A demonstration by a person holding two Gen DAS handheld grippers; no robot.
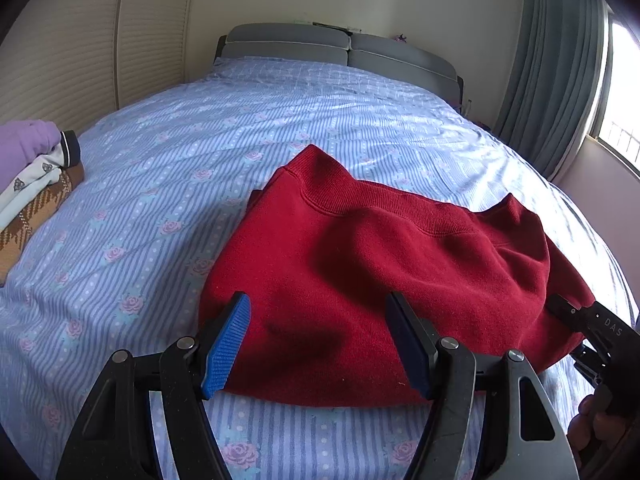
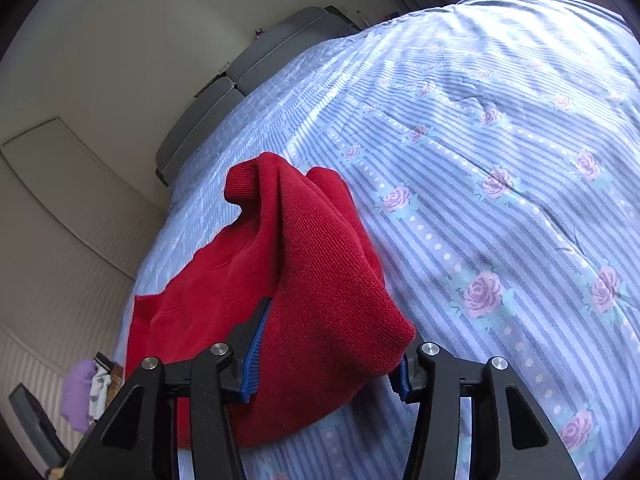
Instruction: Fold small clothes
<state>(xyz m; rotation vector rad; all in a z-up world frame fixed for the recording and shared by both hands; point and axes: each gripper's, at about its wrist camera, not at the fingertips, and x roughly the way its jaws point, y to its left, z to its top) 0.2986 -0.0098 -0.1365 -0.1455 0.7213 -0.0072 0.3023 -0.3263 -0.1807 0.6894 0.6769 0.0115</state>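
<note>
1. A red sweater (image 1: 400, 256) lies on the near part of a bed (image 1: 160, 200) with a blue, rosy sheet.
2. The left gripper (image 1: 320, 344) hangs over the near edge of the sweater, released and holding nothing.
3. The right gripper (image 2: 324, 354) pinches the sweater's right side, bunching it up.
4. Folded clothes (image 1: 32, 176) sit far left.

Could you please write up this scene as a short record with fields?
surface: bed with blue floral sheet
garment: red sweater, partly folded, lying on the sheet
left hand-held gripper: open, fingers either side of the sweater's near edge
right hand-held gripper: sweater's end bunched between its fingers
other items: stack of folded clothes at the bed's side
</note>
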